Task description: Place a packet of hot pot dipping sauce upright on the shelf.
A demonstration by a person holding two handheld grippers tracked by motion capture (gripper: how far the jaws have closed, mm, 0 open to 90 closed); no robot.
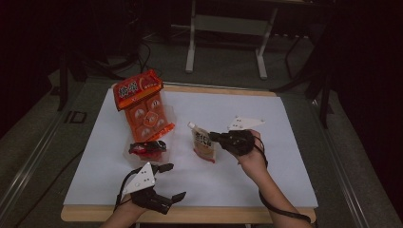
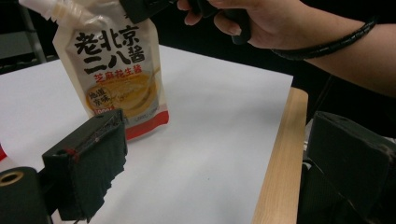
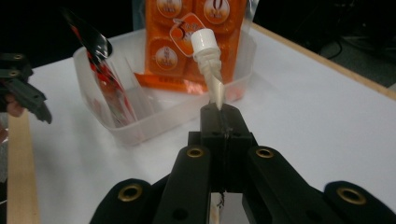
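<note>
A cream sauce pouch (image 1: 204,146) with black lettering, a red bottom band and a white cap (image 3: 204,39) stands upright near the table's middle. My right gripper (image 1: 215,137) is shut on its top edge just below the spout (image 3: 215,88). In the left gripper view the pouch (image 2: 121,74) hangs from that grip, its bottom at or just above the white sheet (image 2: 210,140). My left gripper (image 1: 175,181) sits at the table's near left edge, jaws wide open around nothing, its pads (image 2: 100,163) aimed toward the pouch.
A clear plastic container (image 3: 140,123) stands left of the pouch. It holds an orange snack multipack (image 1: 142,102) and a red-and-black packet (image 1: 148,147). The table's wooden front edge (image 2: 280,154) runs close by my left gripper. Table legs stand on the floor behind.
</note>
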